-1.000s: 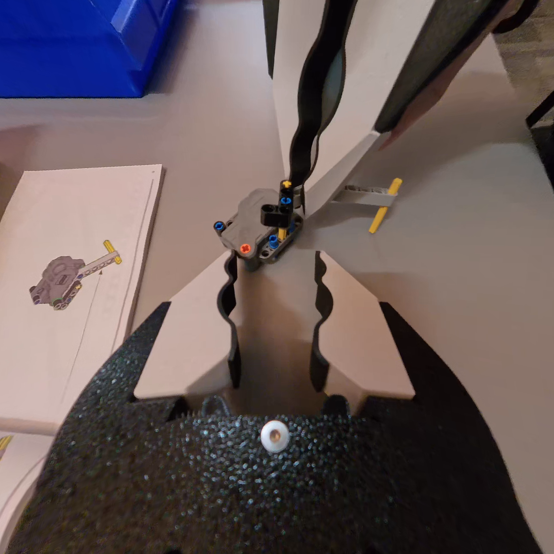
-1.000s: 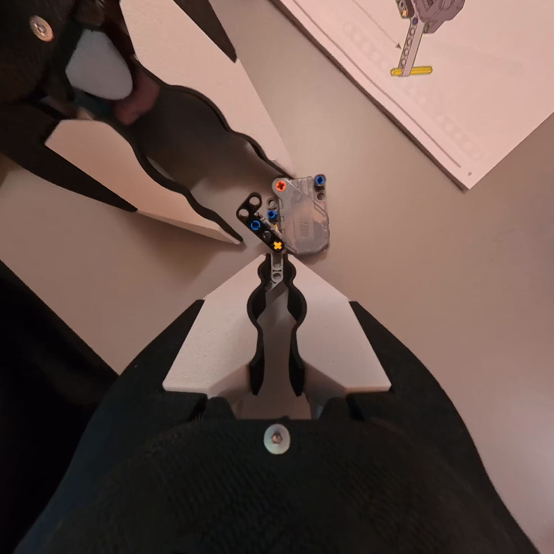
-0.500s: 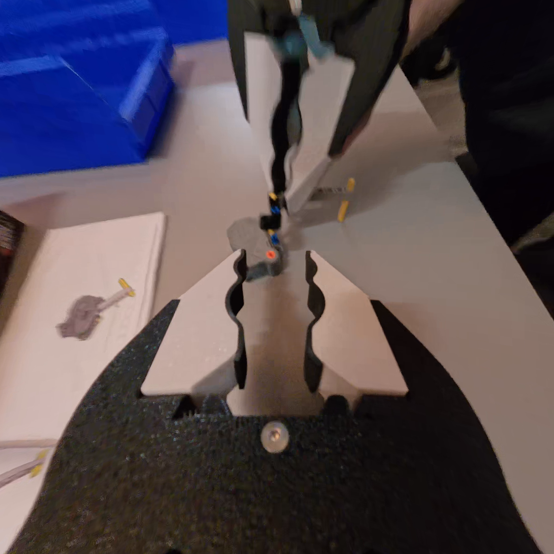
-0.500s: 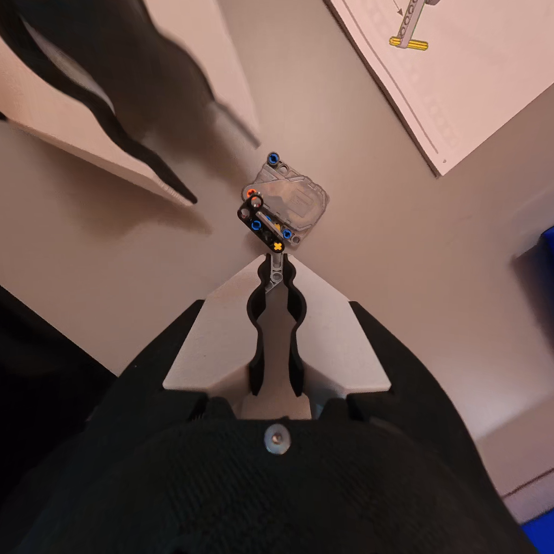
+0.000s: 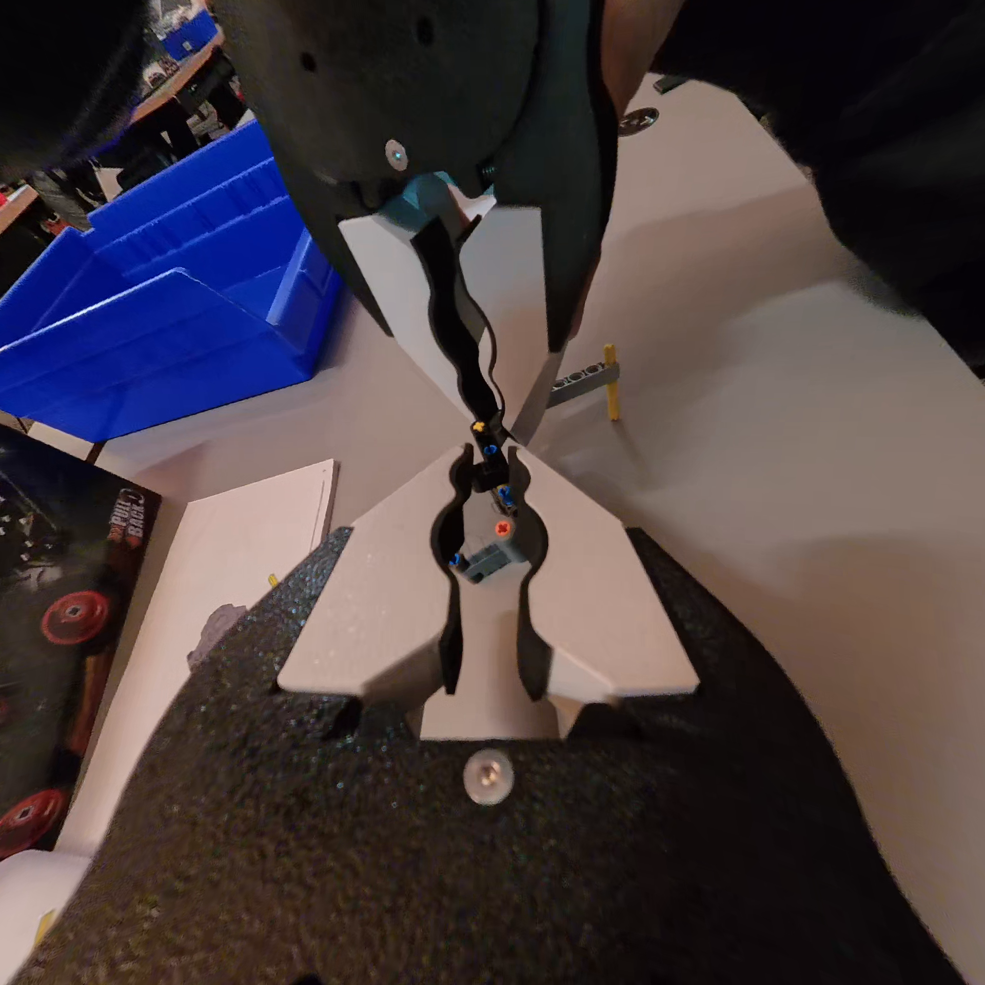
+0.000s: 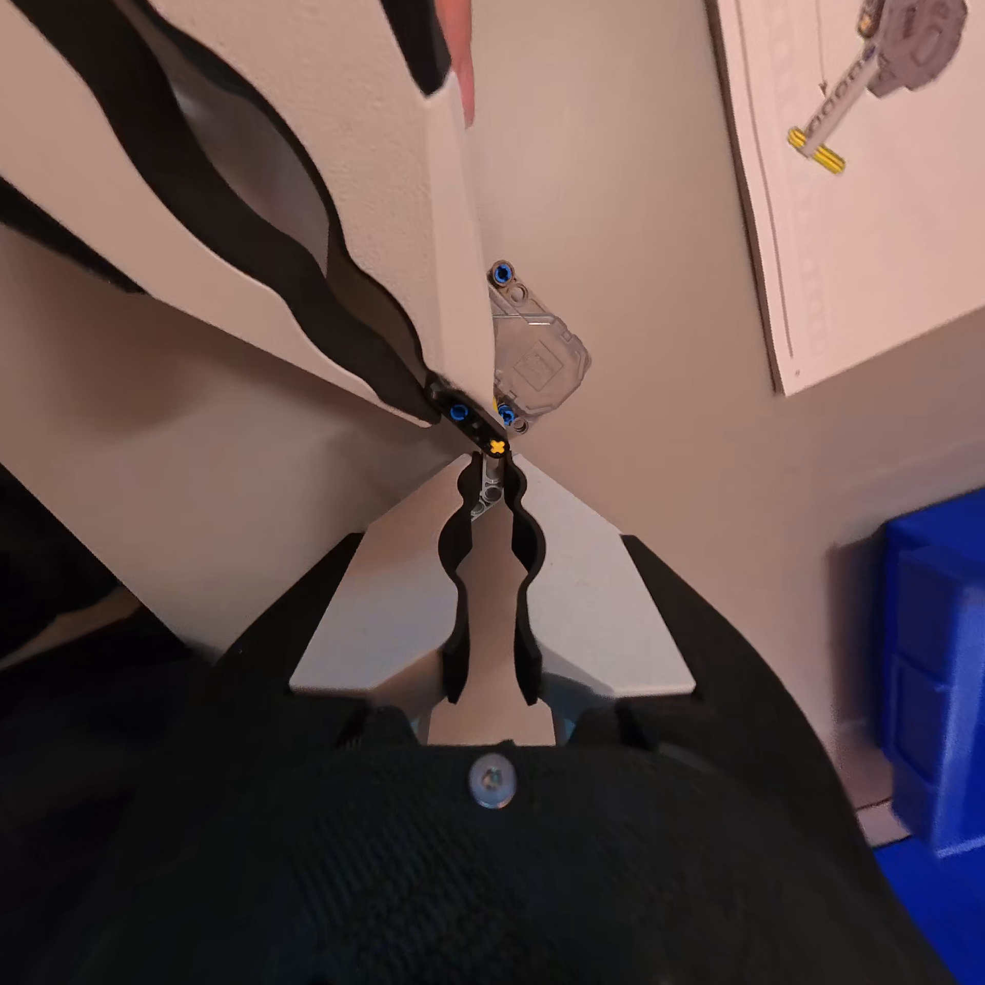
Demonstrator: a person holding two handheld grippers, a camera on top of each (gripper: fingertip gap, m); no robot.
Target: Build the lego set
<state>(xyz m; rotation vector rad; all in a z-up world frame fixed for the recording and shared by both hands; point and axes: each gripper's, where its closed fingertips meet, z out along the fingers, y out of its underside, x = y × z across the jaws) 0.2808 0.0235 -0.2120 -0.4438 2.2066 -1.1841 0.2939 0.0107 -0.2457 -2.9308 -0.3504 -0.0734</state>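
Glossy blue plastic bin (image 5: 176,320), matt paper booklet (image 5: 224,559), grainy black gripper body (image 5: 373,853)

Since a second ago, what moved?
The left claw slid forward around the grey motor block, which was lying past its tips before. The right claw stays shut on the light grey beam. The yellow-pinned beam hasn't moved.

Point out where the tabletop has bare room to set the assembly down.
Bare table lies right of the grey beam with yellow axle, out to the edge. Crowded: the middle, where the left gripper and right gripper meet around the grey assembly; blue bin, booklet and box fill the left.
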